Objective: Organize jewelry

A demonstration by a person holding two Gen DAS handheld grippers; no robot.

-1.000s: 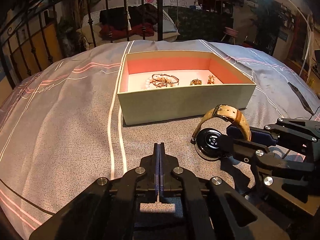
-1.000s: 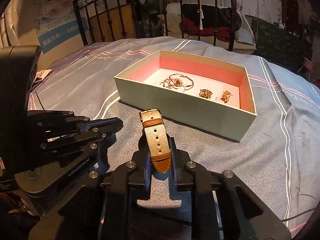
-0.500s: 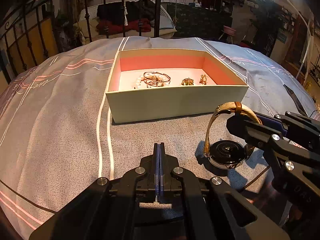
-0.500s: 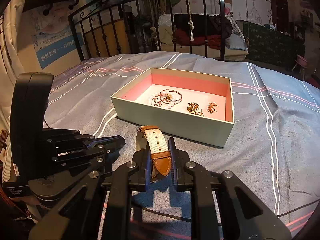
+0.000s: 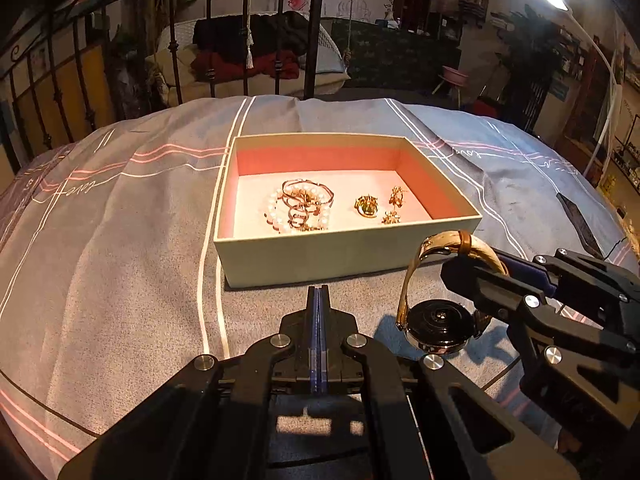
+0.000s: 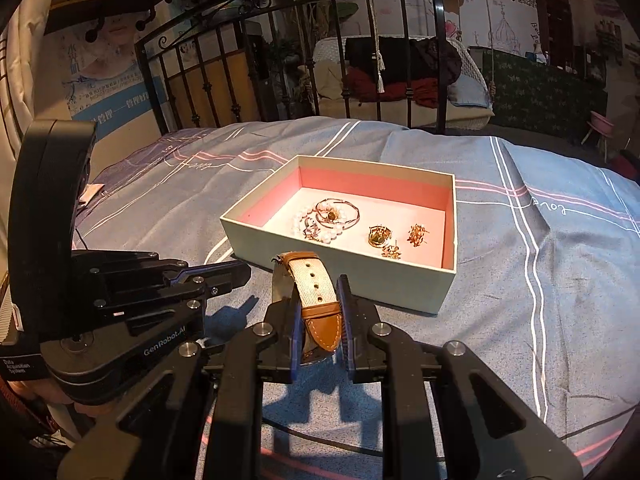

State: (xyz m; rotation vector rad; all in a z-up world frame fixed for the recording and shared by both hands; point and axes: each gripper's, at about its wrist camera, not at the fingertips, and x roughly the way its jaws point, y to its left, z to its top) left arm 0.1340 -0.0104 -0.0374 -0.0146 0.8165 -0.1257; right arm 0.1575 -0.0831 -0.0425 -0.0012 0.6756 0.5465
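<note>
An open box (image 5: 320, 258) with pale green walls and a pink lining sits on the bed; it also shows in the right wrist view (image 6: 400, 280). Inside lie a pearl bracelet with bangles (image 5: 302, 206), a green brooch (image 5: 367, 205) and gold earrings (image 5: 396, 200). My right gripper (image 6: 319, 312) is shut on the tan strap of a watch (image 6: 316, 296), held above the bedspread just in front of the box. Its black case (image 5: 438, 322) hangs below the strap. My left gripper (image 5: 319, 320) is shut and empty, left of the watch.
The grey-blue striped bedspread (image 5: 120, 240) covers the bed. A black metal bed frame (image 5: 248, 32) stands behind, with clothes piled on a seat (image 5: 260, 56) beyond it. A black cable (image 6: 312, 430) lies on the cover near me.
My right gripper has lifted the watch off the bedspread, so it now hangs from its strap. Both views have risen and look more down into the box.
</note>
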